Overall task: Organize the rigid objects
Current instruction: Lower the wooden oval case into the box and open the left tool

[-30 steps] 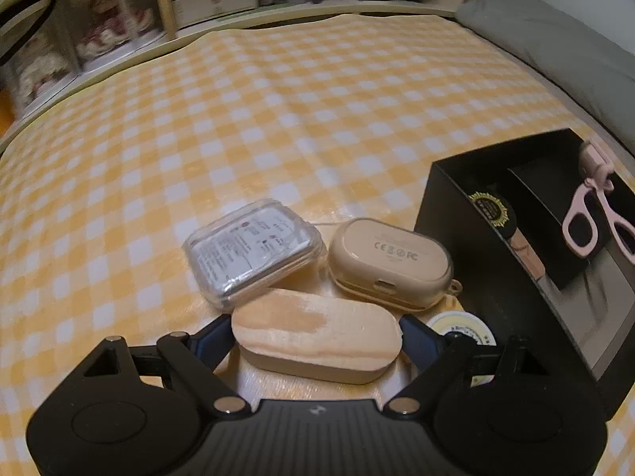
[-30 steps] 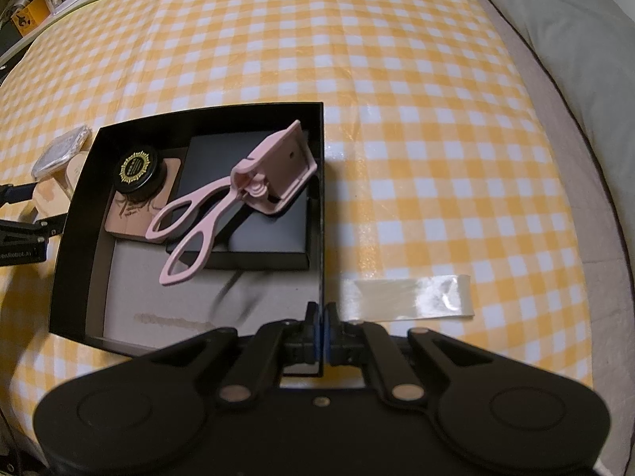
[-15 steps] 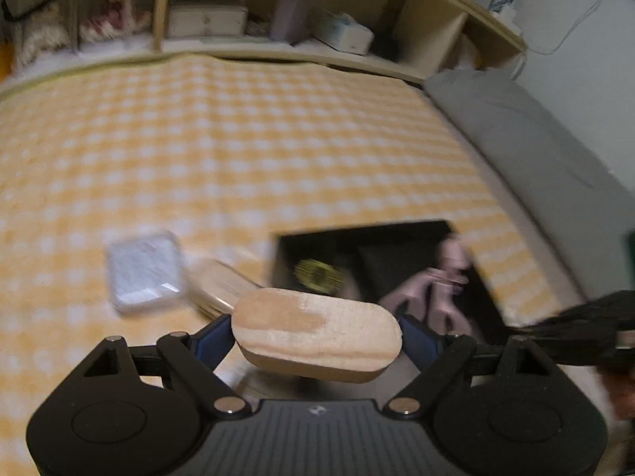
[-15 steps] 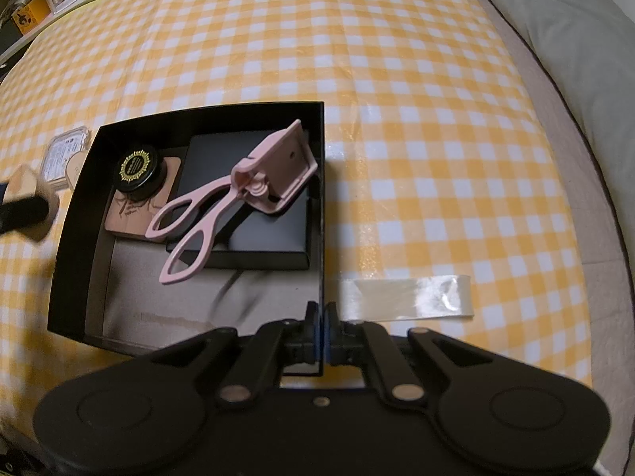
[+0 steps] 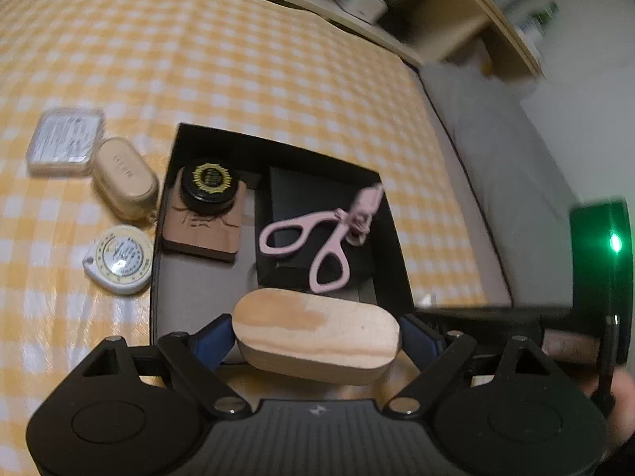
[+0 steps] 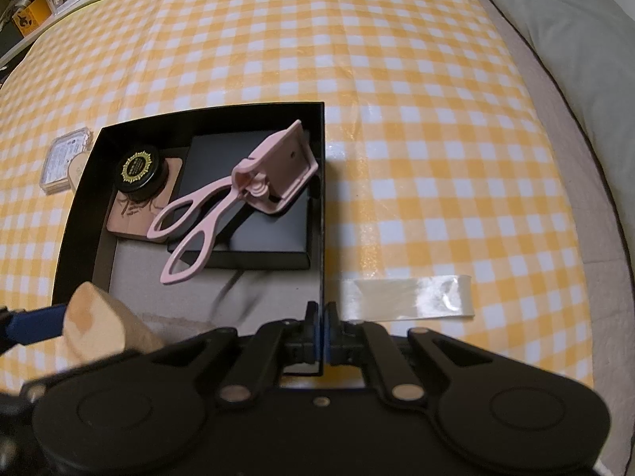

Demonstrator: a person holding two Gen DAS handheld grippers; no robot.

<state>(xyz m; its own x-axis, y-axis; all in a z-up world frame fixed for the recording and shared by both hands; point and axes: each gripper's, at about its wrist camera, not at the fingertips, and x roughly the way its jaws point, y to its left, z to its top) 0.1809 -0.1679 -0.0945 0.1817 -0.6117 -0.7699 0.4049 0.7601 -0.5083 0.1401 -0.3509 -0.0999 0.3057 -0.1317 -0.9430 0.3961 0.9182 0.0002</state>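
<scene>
- Gripping the wood block (image 5: 315, 339) by its two ends, our left gripper (image 5: 315, 341) holds it above the near edge of the black box (image 5: 397, 238); the block also shows at the lower left of the right view (image 6: 93, 327).
- On the checked cloth (image 5: 238, 59) left of the box we see a clear case (image 5: 65, 141), a beige case (image 5: 125, 182) just beside it, and a round tape measure (image 5: 119, 258) nearer to us.
- Inside the box, from the left, we see a black jar (image 6: 137, 168) resting on a brown slab (image 6: 137, 214), then a pink curler (image 6: 234, 194) lying across a dark inner box (image 6: 270, 234).
- Our right gripper (image 6: 321, 313) is clenched on the box's right wall (image 6: 321, 206), one finger on each side.
- Right of the box, a strip of clear tape (image 6: 408, 295) lies flat on the cloth.
</scene>
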